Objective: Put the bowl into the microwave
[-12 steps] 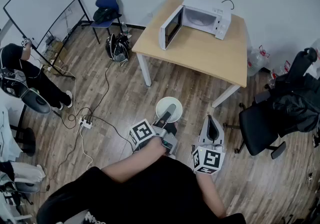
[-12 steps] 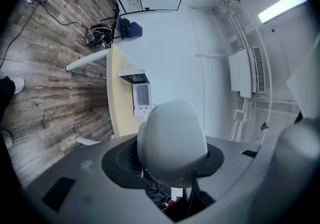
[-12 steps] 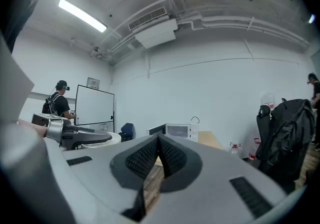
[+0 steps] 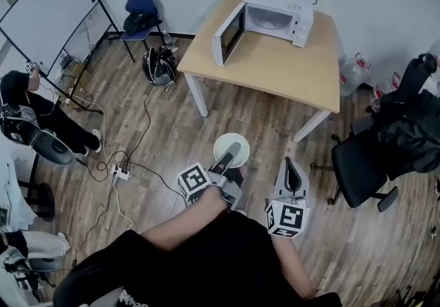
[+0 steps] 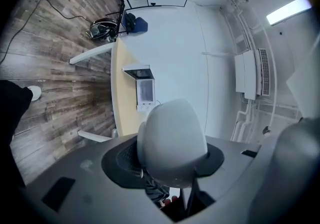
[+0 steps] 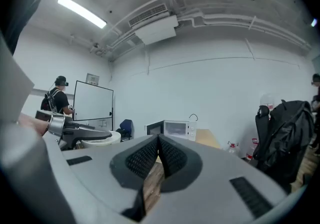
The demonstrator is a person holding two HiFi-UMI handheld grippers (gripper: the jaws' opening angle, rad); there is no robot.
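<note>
Between the jaws of the left gripper (image 4: 232, 155) sits the rim of a white bowl (image 4: 232, 150). One jaw lies inside the bowl and the other runs under its outer wall, so the jaws stand partly apart and clamped on the bowl. In the left gripper view the bowl's rounded underside (image 5: 172, 143) fills the middle of the picture. The right gripper (image 4: 291, 178) is held just beside it, over the wooden floor. The right gripper view shows its jaws (image 6: 159, 139) closed tip to tip with nothing between them.

Farther out, well apart from both grippers, stands a light wooden table (image 4: 275, 72). A white microwave (image 4: 271, 18) sits on its far end. Its door (image 4: 229, 34) is swung wide open, and the cavity looks empty, though it is small in every view.

As I judge it, the pick-up is done and the door is already open. What is left is to carry the bowl to the table, set it inside the cavity and let go.

Compared with half a second ago, the grip and both grippers look the same. In the head view, only the table and microwave have moved, a touch up and to the left. The gap to the table shows no clear closing.
</note>
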